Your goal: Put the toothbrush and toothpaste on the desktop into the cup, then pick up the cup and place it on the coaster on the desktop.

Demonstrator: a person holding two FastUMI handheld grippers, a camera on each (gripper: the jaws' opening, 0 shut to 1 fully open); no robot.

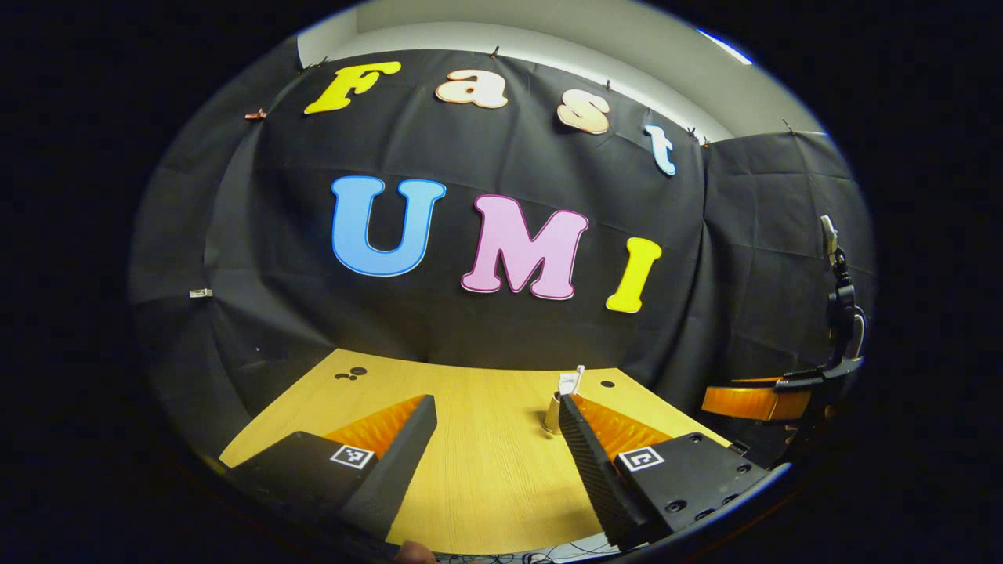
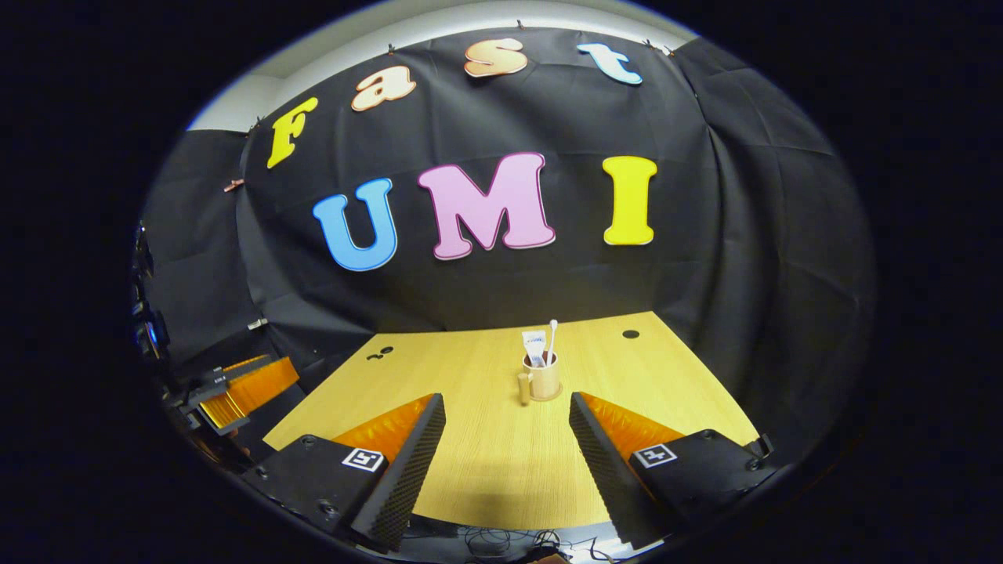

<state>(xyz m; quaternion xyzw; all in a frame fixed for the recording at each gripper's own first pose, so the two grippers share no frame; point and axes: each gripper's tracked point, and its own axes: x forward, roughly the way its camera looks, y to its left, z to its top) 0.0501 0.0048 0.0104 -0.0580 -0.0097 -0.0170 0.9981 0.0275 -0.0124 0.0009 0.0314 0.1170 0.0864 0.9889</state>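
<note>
In the right gripper view, your right gripper (image 2: 505, 446) stood wide open over the desktop (image 2: 486, 454), with nothing between its fingers. The cup (image 2: 542, 377) sat just above the frame's centre, ahead of the gap and well clear of the fingertips, its handle turned to frame left. The toothbrush (image 2: 552, 335) and toothpaste (image 2: 534, 345) already stood upright inside it. A thin disc seemed to ring the cup's foot, probably the coaster (image 2: 544, 398), though it was too small to be sure.

In the left gripper view, your left gripper (image 1: 494, 450) was likewise spread wide and empty, with the cup partly behind the finger at lower right.

By my reading, the loading was done and only the placing step stood in question. If the cup was not yet seated on it, your next move called for a grip across the body, kept level so nothing tipped out.
</note>
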